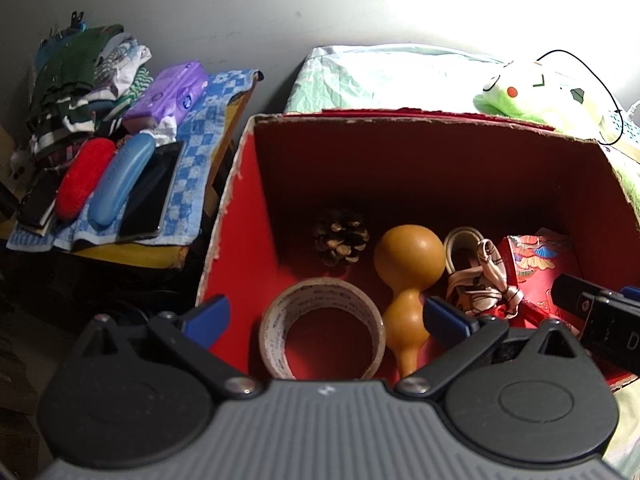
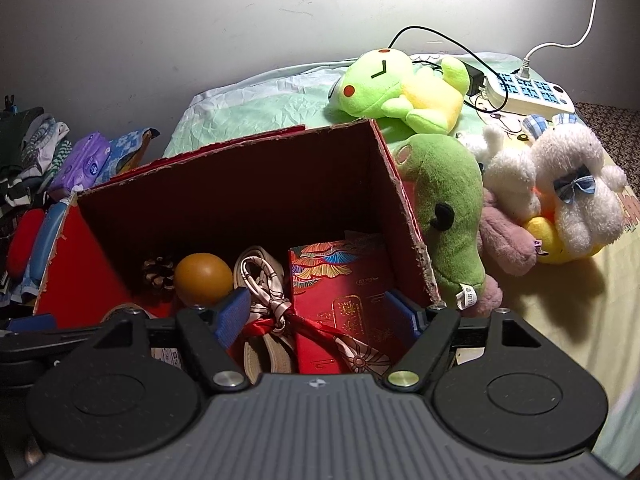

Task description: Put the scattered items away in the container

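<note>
Both the left gripper [image 1: 326,316] and the right gripper [image 2: 320,310] hover released over the red box [image 2: 396,176]. In the right of the frame, outside it, lies the green plush toy [image 2: 452,216]: probably soft, light; pinch its thick middle.

Printed lettering on the inner face of the tape roll [image 1: 322,326], too small to read. Gold characters in a framed panel on the red packet [image 2: 348,312], blurred beyond reading; a white tag [image 2: 465,296] on the green plush [image 2: 448,216] with tiny unreadable print. A large pale "D" at the picture's edge on the black part of the right hand-held gripper [image 1: 600,320], plus a small white label beside it, illegible.
</note>
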